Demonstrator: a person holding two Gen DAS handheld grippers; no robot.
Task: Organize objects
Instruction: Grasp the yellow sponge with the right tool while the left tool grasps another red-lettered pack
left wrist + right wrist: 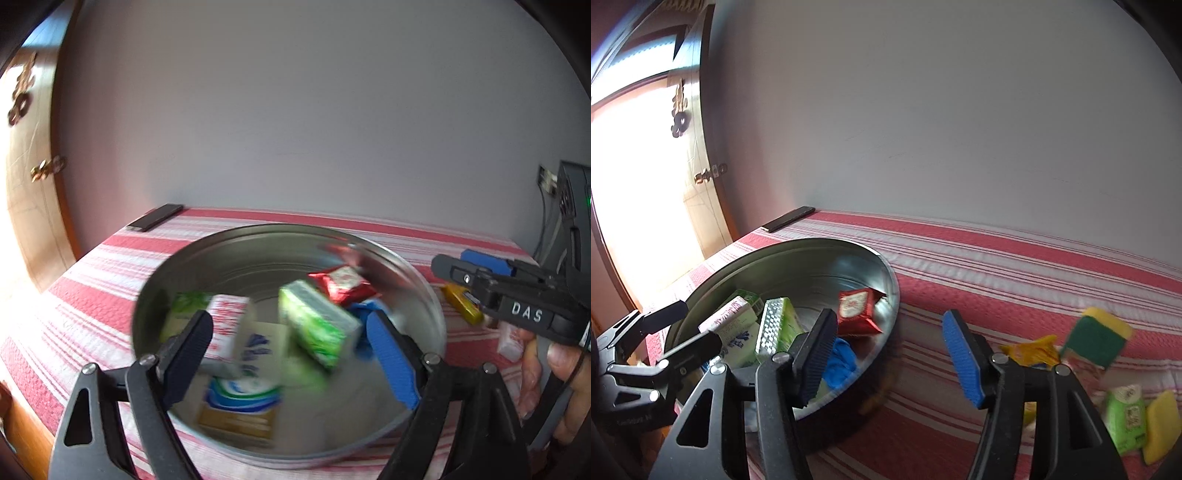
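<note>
Releasing into metal bowl [258, 254]: both claws apart, empty. Left claw [291, 354] over bowl; right claw [890, 358] beside rim, facing loose packets [1126, 417] right. Judgement: take green-yellow sponge [1097, 338] next, clamp squarely, clear rim.

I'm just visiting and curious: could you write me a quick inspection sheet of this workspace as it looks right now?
Surface: red-and-white striped cloth.
Job's things: metal bowl holding green box, red packet, other cartons; sponge and yellow packet outside it.
Clutter: dark phone at far corner.
Grippers: left gripper open over bowl; right gripper open, empty.
Cables: thin cable at right edge.
Surroundings: plain wall, wooden door.
</note>
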